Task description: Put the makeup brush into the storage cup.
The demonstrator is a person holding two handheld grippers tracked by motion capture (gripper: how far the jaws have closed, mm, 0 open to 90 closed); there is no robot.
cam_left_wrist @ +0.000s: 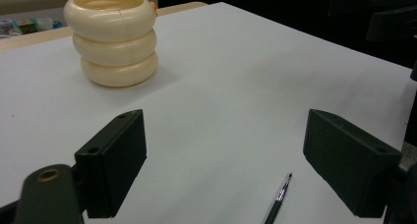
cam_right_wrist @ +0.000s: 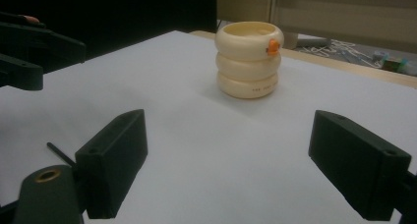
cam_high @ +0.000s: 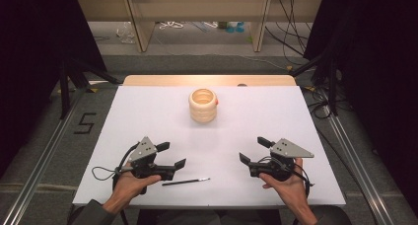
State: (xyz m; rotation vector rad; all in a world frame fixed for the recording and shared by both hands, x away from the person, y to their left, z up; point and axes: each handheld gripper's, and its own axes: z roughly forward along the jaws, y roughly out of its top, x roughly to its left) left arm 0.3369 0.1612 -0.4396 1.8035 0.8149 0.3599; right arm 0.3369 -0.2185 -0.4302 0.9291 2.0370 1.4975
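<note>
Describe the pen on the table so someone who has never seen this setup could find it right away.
Start at the white table and look to its near edge. Between the left gripper and the right gripper, closer to the left one, the pen lies flat. It is thin, dark and glinting, unlike the fat cream ringed holder standing upright farther back.

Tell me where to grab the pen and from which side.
Grip the pen near the middle of its thin barrel, coming straight down from above with the left gripper, the nearer one, whose jaws stand open. The pen lies flat on the white table, almost crosswise, so the jaws should close across the barrel from the near and far sides.
</note>
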